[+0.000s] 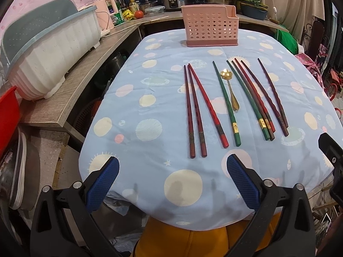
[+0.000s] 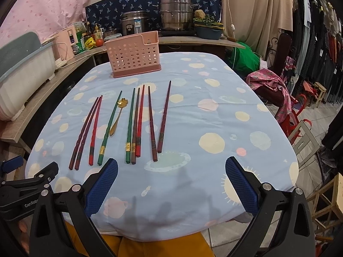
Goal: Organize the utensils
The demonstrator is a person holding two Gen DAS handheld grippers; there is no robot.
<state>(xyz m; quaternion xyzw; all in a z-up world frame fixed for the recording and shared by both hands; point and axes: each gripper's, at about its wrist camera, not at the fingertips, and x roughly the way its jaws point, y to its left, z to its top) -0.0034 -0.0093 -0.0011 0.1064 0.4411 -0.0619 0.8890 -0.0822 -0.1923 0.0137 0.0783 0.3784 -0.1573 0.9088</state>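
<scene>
Both grippers spread wide, holding nothing: left gripper [image 1: 172, 171] and right gripper [image 2: 171, 171] hover over the near edge of the table [image 2: 246, 98], blue pads facing in. Chopsticks [image 1: 225, 105] lie in a loose row mid-table, nine of them: dark red, bright red and green, some wavy, gold bands near the thick ends, thick ends toward the person. Three in the middle [image 2: 134, 126] lie touching. Small gold spoon [image 1: 230, 90] with flower-shaped bowl sits just beside a green stick. Pink perforated holder [image 1: 211, 26] stands upright at the far edge, well apart from the row. Cloth right of the row is bare and wide; counter with a white bin [image 1: 51, 57] crowds the left edge.
</scene>
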